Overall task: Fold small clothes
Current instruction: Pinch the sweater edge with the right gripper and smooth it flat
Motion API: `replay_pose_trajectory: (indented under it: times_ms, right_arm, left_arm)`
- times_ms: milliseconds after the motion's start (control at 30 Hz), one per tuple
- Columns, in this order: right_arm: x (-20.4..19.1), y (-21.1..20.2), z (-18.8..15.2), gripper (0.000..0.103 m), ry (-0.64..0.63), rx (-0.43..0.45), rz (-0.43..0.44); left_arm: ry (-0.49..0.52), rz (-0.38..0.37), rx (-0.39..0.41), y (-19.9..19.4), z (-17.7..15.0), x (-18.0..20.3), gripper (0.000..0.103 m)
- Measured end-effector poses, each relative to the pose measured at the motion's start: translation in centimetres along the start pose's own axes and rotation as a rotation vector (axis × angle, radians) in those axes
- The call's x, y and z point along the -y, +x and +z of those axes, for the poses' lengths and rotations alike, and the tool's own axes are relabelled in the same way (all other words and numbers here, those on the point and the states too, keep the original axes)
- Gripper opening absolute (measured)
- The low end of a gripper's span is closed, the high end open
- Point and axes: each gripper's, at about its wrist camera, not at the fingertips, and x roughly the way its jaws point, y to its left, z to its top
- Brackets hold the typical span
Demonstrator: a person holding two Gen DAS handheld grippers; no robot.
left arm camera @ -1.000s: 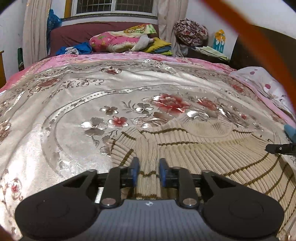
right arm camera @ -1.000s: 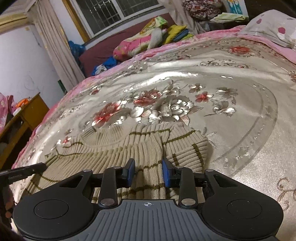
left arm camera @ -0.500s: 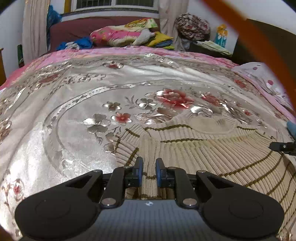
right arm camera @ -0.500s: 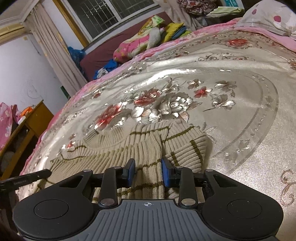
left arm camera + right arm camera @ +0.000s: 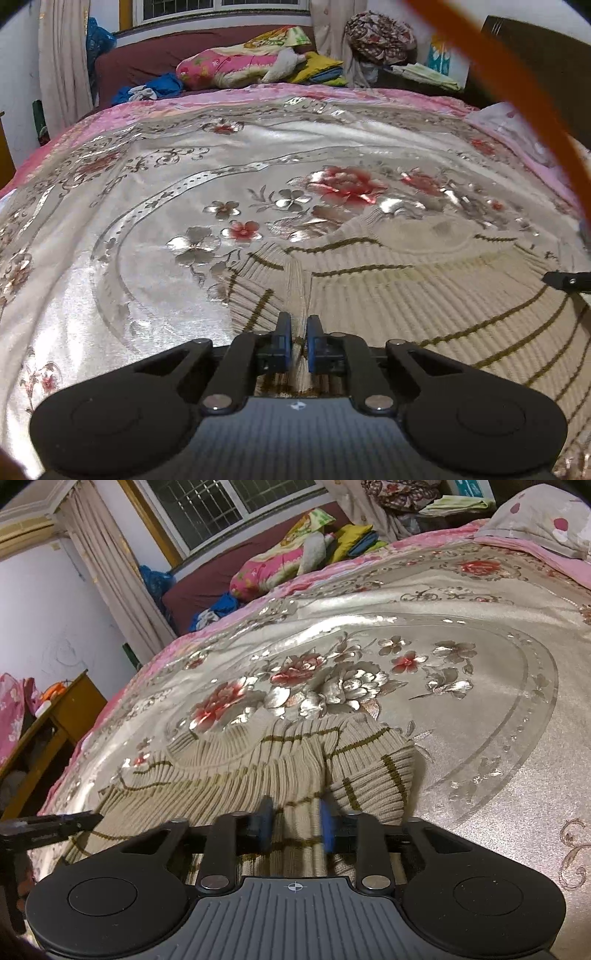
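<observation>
Bedroom scene: your shiny floral bedspread fills nearly everything, with piled bedding behind it under the window. Your beige striped sweater lies flat on the bedspread's near part, collar pointing away from you. Your left gripper is pinched nearly closed on a raised ridge of knit. Your right gripper sits wider, fingers either side of a bunched fold; can't tell if it's actually clamping.

No legible text; poster by headboard perhaps printed, blurred.
</observation>
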Motion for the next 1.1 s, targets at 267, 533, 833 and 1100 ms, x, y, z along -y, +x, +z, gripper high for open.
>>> replay_pose_trajectory:
  times_ms: [267, 533, 833, 1100]
  right_arm:
    - [-0.4, -2.6, 0.8, 0.008, 0.044, 0.095, 0.044]
    - [0.2, -3.2, 2.5, 0.007, 0.094, 0.197, -0.002]
    - [1.8, 1.6, 0.4, 0.007, 0.056, 0.123, -0.149]
    - [0.9, -1.0, 1.6, 0.013, 0.047, 0.145, -0.146]
  left_arm:
    - [-0.064, -0.016, 0.152, -3.9, 1.6, -1.1, 0.015]
    - [-0.105, 0.065, 0.160, -0.8, 1.5, -2.5, 0.015]
    - [-0.124, 0.115, 0.106, 1.8, -0.8, -3.2, 0.017]
    - [-0.135, 0.125, 0.171, -1.9, -0.3, -3.0, 0.019]
